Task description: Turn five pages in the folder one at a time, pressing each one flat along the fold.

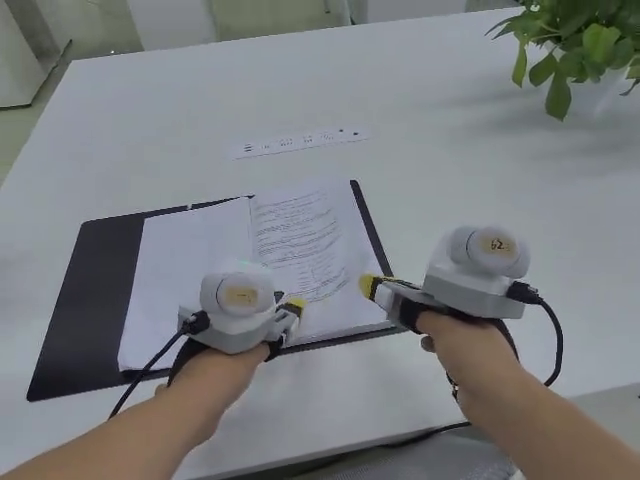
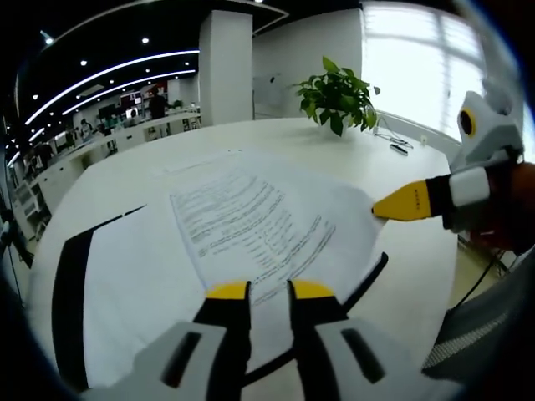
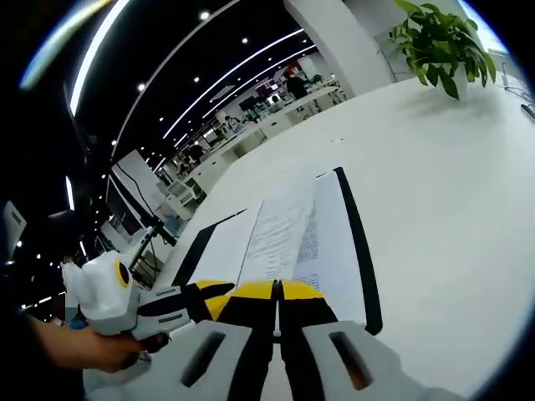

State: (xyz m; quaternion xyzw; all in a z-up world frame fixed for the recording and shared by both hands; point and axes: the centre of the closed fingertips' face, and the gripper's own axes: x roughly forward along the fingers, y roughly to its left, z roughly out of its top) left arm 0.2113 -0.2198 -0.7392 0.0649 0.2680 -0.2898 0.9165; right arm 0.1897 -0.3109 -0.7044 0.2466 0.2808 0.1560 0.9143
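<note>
Black folder (image 1: 80,300) with white printed pages (image 1: 300,240) lies open just ahead of both grippers. Left gripper (image 2: 269,291) jaws have a small gap; right gripper (image 3: 277,291) jaws are pressed together.

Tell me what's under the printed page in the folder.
Under the printed page, the black folder cover shows as a rim along its right edge. Whatever lies directly beneath is covered by the page itself and cannot be seen.
</note>
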